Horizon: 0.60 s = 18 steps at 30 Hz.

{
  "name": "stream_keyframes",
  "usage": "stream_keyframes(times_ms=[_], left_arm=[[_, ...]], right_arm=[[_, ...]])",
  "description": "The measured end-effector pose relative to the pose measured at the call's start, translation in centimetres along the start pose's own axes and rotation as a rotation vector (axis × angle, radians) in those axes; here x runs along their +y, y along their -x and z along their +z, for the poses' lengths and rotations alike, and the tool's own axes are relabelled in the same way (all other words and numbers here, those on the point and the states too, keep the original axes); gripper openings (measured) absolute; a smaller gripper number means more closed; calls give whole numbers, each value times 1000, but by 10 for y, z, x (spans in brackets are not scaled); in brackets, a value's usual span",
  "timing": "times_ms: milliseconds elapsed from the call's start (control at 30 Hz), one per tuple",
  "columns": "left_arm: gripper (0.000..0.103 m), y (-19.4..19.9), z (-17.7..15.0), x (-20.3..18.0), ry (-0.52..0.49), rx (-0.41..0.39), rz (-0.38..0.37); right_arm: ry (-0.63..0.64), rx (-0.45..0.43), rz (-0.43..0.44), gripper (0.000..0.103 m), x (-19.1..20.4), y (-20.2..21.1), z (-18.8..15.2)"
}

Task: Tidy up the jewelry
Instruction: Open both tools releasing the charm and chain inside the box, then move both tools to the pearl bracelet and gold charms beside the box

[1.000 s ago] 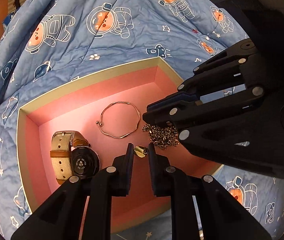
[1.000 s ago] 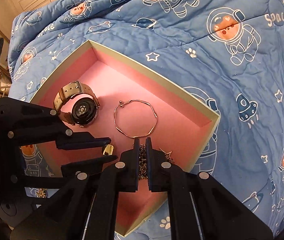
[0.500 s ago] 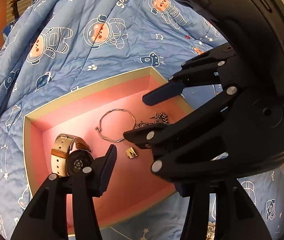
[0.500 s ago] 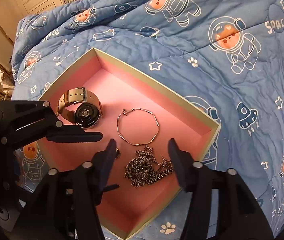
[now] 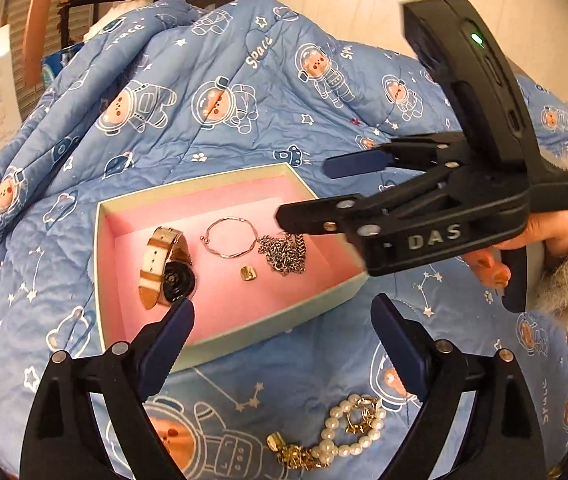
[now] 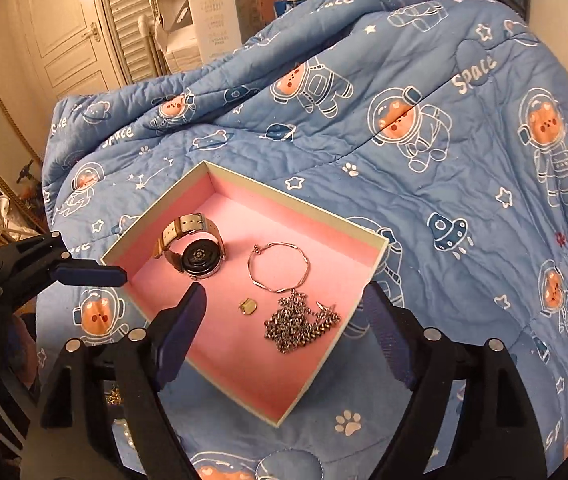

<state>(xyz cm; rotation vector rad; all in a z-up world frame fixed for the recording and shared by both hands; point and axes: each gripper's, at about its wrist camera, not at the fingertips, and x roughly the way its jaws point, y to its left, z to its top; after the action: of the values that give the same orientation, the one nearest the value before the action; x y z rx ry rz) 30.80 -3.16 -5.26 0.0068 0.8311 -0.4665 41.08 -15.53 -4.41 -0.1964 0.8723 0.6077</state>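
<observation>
A pink-lined box (image 5: pixel 101 216) (image 6: pixel 380 264) lies on the blue quilt. In it are a watch with a tan strap (image 5: pixel 167 268) (image 6: pixel 191 248), a thin wire bangle (image 5: pixel 229 237) (image 6: pixel 279 266), a small gold ring (image 5: pixel 248 273) (image 6: pixel 248 305) and a heaped silver chain (image 5: pixel 284 254) (image 6: pixel 300 322). My left gripper (image 5: pixel 281 334) is open and empty above the box's near edge. My right gripper (image 6: pixel 284 324) (image 5: pixel 304 192) is open and empty, raised over the box. A pearl bracelet with gold pieces (image 5: pixel 336 436) lies on the quilt in front of the box.
The blue astronaut quilt (image 6: pixel 424 128) covers the whole surface and rises in folds behind the box. A white carton (image 6: pixel 213 20), a door and shelving stand beyond the bed.
Both grippers opened: the left let go of the gold ring, the right let go of the silver chain. Both then drew back and up from the box.
</observation>
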Motion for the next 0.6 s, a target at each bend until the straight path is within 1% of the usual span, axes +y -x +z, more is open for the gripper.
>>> stream_keyframes(times_ms=[100,167,267,333,400,433,467,533,600], left_arm=[[93,14,-14,11,79,-16,-20],[93,22,-25,17,111,-16,2],[93,33,-45,23,141,-17,40],[93,38,-58,27,156,-14,71],[93,42,-71,28,173,-9,87],[93,44,-77,28,183,-8,89],[93,46,-84,27,191,-8,91],[93,49,-96,22,196,-11,102],[92,51,-105,15,188,-12,112]], right_arm=[[-27,-28,-1,83,5,18,-23],[-41,-34,-5,83,10,27,-41],[-28,-54,-20,83,22,38,-64],[-8,-65,-17,83,34,44,-79],[-6,-68,-9,82,43,48,-92],[-12,-66,1,80,47,48,-98],[-20,-62,12,74,51,49,-104],[-27,-50,12,67,58,46,-115],[-40,-45,9,64,65,44,-125]])
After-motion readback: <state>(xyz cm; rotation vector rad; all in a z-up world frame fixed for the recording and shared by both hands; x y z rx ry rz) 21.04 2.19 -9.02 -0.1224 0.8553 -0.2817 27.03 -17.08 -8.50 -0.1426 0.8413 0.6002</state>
